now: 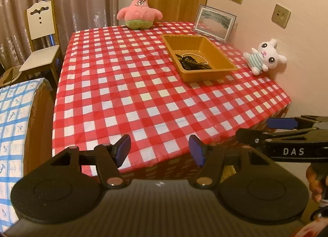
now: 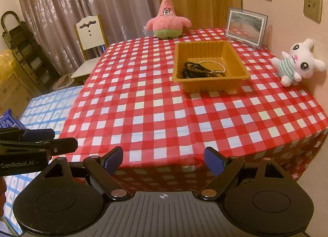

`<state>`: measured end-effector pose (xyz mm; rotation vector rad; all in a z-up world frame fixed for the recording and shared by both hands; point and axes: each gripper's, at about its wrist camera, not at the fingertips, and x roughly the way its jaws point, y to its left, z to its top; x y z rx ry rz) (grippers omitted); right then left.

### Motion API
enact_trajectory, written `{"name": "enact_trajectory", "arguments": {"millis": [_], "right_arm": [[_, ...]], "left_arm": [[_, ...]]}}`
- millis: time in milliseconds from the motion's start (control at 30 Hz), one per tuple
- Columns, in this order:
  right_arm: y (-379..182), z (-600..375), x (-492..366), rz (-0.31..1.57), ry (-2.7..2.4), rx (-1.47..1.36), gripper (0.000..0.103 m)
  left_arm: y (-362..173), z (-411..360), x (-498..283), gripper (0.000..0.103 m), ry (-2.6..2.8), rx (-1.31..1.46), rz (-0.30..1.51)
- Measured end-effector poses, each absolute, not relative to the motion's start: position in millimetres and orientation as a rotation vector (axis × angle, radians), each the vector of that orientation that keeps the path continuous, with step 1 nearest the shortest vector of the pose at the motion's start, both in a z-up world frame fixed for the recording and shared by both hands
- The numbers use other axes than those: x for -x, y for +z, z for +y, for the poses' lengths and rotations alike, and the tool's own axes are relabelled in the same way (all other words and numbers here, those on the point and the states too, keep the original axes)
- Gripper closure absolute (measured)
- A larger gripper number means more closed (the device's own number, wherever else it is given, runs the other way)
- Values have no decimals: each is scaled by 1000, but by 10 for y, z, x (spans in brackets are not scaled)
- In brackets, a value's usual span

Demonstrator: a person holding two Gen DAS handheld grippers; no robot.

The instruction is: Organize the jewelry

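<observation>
At the far left stands a white chair (image 2: 90,38) against the curtain, beside a lower surface covered in blue-patterned cloth (image 2: 51,105). The left gripper (image 1: 160,150) hangs off the near edge of the table (image 1: 127,93), which carries a red-and-white checked cloth; its jaws stand apart with nothing between the blue pads. A pink star plush (image 1: 139,9) sits at the far edge of the table. Right of centre, toward the back, rests the yellow tray (image 2: 237,56). The jewelry (image 2: 202,69) lies inside it as one loose cluster against the near wall: dark beaded strands tangled together, with a thin gold-coloured bangle (image 2: 213,63) lying partly over them. How many pieces make up the cluster cannot be told. Behind the tray a framed picture (image 2: 245,27) leans on the wall, and a white bunny plush (image 2: 299,62) sits at the right edge. The right gripper (image 2: 164,161) likewise hangs off the near table edge, jaws apart and empty, well apart from the tray. Assessment of progress: no loose jewelry shows on the checked cloth, so every visible piece is already in the tray. Both grippers are released and stand clear of the work area, which suits either a start or a finish. If gathering into the tray is the goal, the task appears complete; if the pieces must be separated or laid out, that work remains undone.
</observation>
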<state>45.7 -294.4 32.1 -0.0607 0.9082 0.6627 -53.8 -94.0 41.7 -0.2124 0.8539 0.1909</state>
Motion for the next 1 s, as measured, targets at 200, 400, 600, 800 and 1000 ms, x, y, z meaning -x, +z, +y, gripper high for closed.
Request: {"name": "enact_trajectory", "arguments": {"millis": [200,400,600,800,1000], "right_arm": [[326,-3054,-519,911,661,59,17],[318,-3100,-550,918,669,65,17],[312,-3108,-563,920,670,65,17],[317,-3102,-574,918,671,65,17],[324,-3101,-573,916,670,65,17]], "left_arm": [[417,-1039,495,43,195,215,857],[416,-1064,475,43,195,218,858],[413,-1097,454,43,196,216,856],[411,-1126,432,43,197,217,856],[419,-1140,417,43,198,217,853]]}}
